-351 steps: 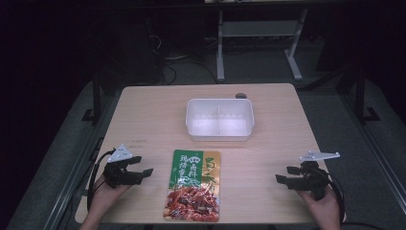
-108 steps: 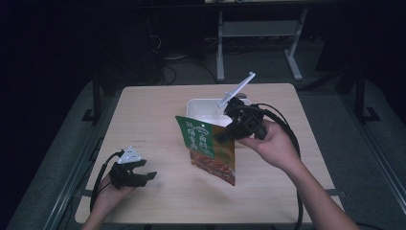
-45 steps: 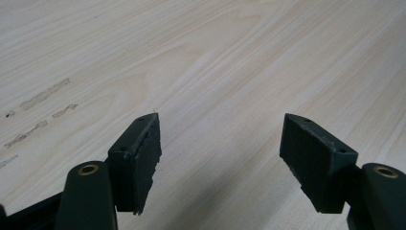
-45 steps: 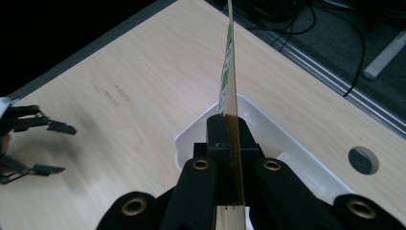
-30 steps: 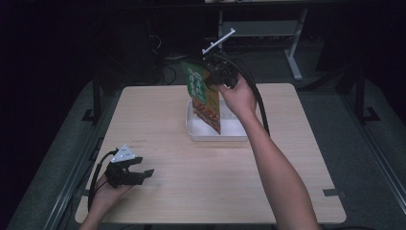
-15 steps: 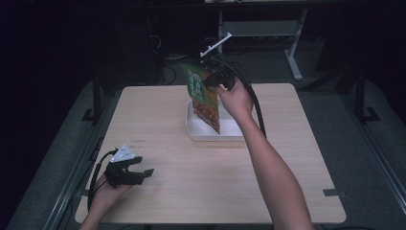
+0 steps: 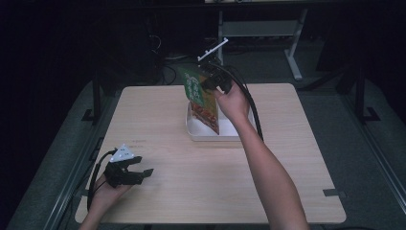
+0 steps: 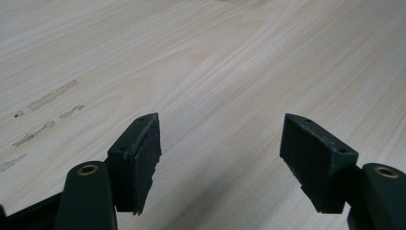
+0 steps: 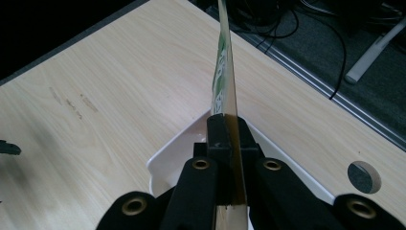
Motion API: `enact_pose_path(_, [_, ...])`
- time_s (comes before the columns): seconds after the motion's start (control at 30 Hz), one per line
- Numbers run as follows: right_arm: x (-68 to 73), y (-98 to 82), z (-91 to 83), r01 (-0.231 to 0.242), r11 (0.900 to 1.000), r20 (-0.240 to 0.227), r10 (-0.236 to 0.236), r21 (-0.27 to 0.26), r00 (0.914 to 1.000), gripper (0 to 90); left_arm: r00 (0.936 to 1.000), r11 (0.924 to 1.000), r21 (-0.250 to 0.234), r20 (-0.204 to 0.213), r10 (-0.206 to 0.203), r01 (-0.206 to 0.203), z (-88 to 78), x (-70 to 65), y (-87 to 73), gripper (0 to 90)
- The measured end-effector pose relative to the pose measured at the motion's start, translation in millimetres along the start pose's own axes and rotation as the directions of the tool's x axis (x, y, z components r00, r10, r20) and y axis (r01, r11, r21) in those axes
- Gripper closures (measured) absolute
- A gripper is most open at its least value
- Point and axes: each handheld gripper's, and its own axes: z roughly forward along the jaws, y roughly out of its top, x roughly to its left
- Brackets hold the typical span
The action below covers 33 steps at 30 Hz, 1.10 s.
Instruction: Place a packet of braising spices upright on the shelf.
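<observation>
The right tool (image 7: pixel 207 82) grips the snack packet (image 7: pixel 200 98), now lifted from the desk (image 7: pixel 158 115) over the white tray (image 7: pixel 210 134). The left tool (image 7: pixel 139 173) stays open, near left.

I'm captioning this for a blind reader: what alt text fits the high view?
The right tongs hold a green and red food packet upright over a white tray on a wooden table. The left tongs rest open at the near left corner.

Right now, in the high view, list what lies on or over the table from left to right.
left gripper → snack packet held over the white tray → right gripper → the person's right forearm
</observation>
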Motion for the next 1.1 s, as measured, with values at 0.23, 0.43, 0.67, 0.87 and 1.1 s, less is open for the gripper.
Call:
enact_pose_path(0.23, [-4.0,-8.5,7.0,-0.013,1.000,-0.006,0.013,0.004,0.9999,89.9,1.0000,1.0000,0.002,0.000,0.002,-0.002,0.4,0.1,0.1,30.2])
enact_pose_path(0.43, [-4.7,-13.3,9.2,-0.020,1.000,-0.019,0.020,0.002,0.9996,89.8,1.0000,1.0000,0.002,-0.001,0.003,-0.003,0.2,0.0,0.2,30.2])
enact_pose_path(0.67, [-6.1,-19.5,11.4,-0.029,1.000,-0.031,0.030,0.007,0.9991,89.7,1.0000,1.0000,0.003,-0.001,0.003,-0.003,0.4,-0.1,0.2,30.2])
enact_pose_path(0.87, [-8.6,-24.0,10.0,-0.033,0.999,-0.030,0.033,0.018,0.9990,89.5,1.0000,1.0000,0.006,-0.001,0.001,-0.001,1.1,-0.5,0.3,30.1])
enact_pose_path(1.1, [-8.9,-26.2,8.6,-0.031,0.999,-0.038,0.032,0.030,0.9988,89.2,1.0000,1.0000,0.007,0.000,0.004,-0.004,1.4,-1.1,0.4,30.1])
